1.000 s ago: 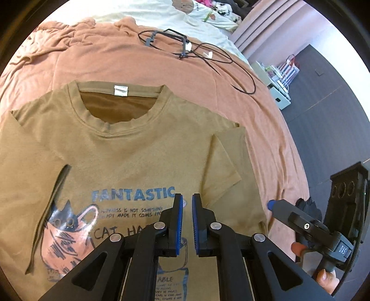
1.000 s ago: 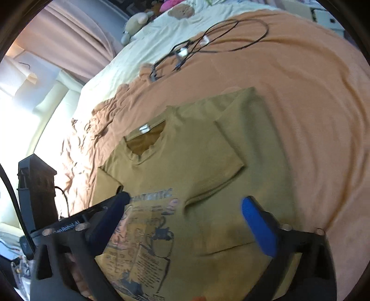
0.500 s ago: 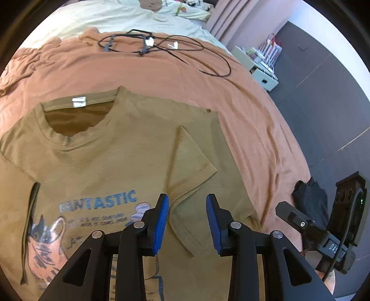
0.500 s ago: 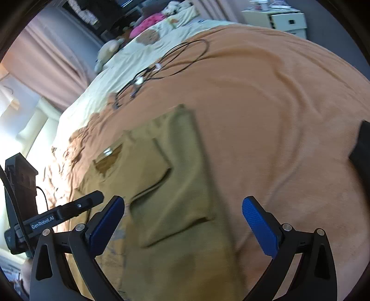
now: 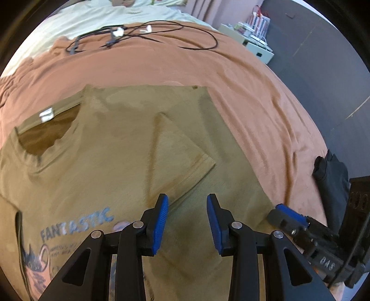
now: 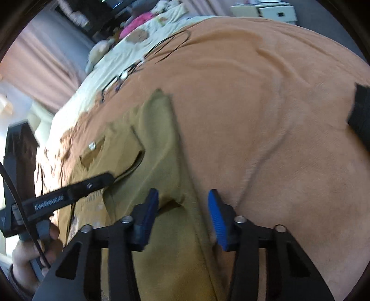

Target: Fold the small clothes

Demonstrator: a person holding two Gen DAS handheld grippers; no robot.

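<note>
Shirt: olive-brown short-sleeved cotton T-shirt lying front-up on the rust-orange bedspread, neck opening with a small white label toward the far end of the bed. One sleeve and side panel are folded in over the chest, so that edge runs pretty straight. Blue "FANTASTIC" lettering and a cartoon print show on the front (lower part of the print is hidden behind the tool).

Left tool: left black two-finger gripper with blue ribbed pads is spread apart with nothing between the pads, hovering over the folded-in sleeve hem. Can't tell if it's touching the cloth.

Right tool: right black two-finger gripper with blue pads also has its fingers parted and empty. It sits right at the shirt's folded side edge, one pad over the olive fabric, the other over bare bedspread. There's a little raised pucker in the edge just beyond the pads.

Hand: a person's hand is wrapped around the left tool's handle, seen low in the right wrist view.

Other stuff: tangle of black cables with white plugs at the far end of the bedspread, well apart from the shirt; a dark folded garment near the bed's right edge; pale cream sheet past the cables.
</note>
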